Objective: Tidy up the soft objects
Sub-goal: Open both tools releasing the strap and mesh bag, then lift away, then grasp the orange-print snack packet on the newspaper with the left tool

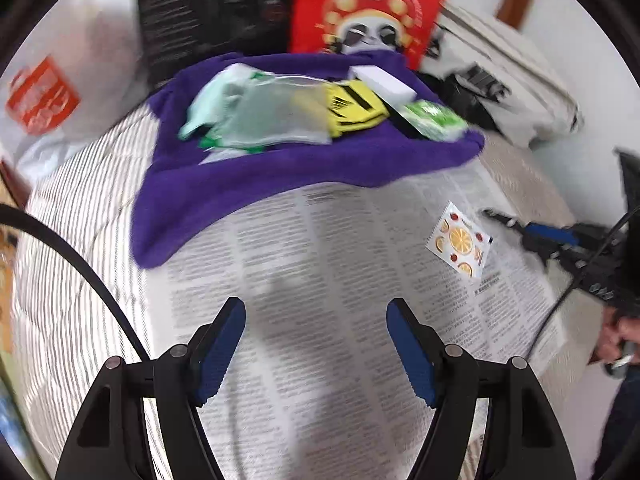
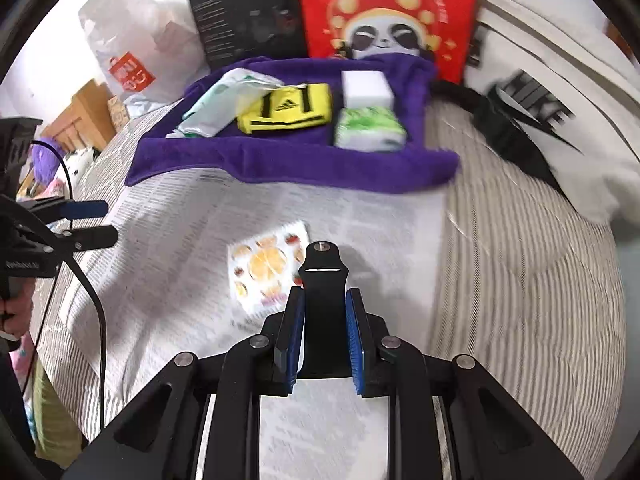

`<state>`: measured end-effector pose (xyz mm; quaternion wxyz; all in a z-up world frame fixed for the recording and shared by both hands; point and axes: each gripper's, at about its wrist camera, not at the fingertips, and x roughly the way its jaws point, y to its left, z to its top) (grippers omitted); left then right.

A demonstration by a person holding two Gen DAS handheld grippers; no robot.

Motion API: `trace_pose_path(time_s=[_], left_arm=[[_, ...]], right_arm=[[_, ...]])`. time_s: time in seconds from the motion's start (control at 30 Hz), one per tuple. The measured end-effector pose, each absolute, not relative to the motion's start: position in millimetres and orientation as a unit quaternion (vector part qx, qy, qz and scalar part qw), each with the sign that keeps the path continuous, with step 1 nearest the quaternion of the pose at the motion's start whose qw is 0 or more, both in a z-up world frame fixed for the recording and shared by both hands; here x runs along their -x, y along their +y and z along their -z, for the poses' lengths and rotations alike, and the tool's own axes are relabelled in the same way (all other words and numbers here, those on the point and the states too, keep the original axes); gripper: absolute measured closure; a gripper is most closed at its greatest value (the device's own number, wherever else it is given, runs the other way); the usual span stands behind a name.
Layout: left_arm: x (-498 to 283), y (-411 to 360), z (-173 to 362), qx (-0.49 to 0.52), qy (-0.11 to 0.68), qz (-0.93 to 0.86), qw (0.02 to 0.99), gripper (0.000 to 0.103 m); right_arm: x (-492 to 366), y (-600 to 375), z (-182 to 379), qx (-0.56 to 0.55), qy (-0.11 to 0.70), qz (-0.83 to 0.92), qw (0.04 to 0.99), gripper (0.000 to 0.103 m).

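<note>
Clamping black strap [image 2: 323, 280], right gripper [image 2: 325, 340] hovered low over newsprint sheet [image 2: 192, 240]; strap stood upright between pads. Left gripper [image 1: 316, 344] hung spread wide, nothing between fingers, above same sheet. Fruit-print packet [image 2: 266, 270] lay flat on sheet, just beyond right fingertips. Farther back, purple towel [image 2: 296, 160] carried pale bag [image 2: 224, 100], yellow cloth [image 2: 288, 114], green pack [image 2: 370, 128], white block [image 2: 366, 88]. Behind towel stood red panda bag [image 2: 384, 20] and black box [image 2: 244, 16].
</note>
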<state>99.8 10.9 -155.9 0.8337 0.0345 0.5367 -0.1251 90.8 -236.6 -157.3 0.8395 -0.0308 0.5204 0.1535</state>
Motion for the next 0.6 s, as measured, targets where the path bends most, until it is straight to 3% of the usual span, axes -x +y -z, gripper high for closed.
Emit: trace_pose_path(time_s=[0.6], left_arm=[[-124,-101,175,-0.115,0.522,0.242,0.81,0.027]], right_arm=[[-57,-297,122,-0.025,0.495,-0.083,0.865,0.082]])
